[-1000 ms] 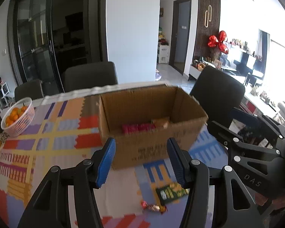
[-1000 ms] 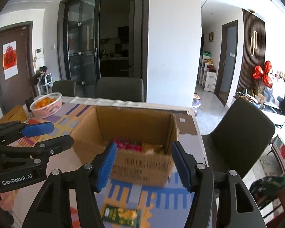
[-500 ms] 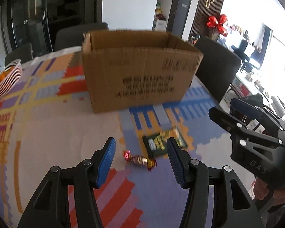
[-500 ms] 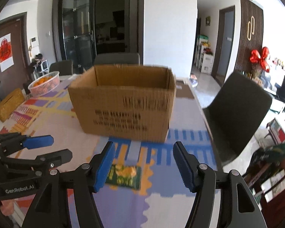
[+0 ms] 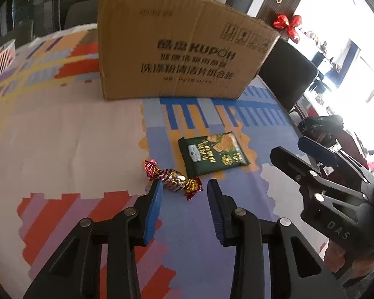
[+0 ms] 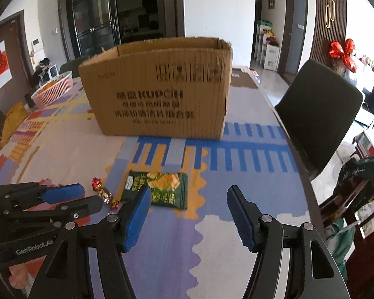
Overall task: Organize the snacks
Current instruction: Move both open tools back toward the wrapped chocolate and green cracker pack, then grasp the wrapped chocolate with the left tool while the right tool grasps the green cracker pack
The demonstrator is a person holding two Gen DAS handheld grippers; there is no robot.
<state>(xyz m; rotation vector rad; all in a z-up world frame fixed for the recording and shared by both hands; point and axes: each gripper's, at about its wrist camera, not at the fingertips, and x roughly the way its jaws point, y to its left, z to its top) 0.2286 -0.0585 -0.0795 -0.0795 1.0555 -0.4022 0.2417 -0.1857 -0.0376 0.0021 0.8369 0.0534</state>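
Left wrist view: one candy (red-gold foil, twisted ends) and one green packet lie side by side before one box. Left gripper and right gripper both gape.

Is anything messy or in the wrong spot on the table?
Yes. A green snack packet and a shiny wrapped candy lie loose on the mat, outside the cardboard box. Both tongs are open, holding nothing.
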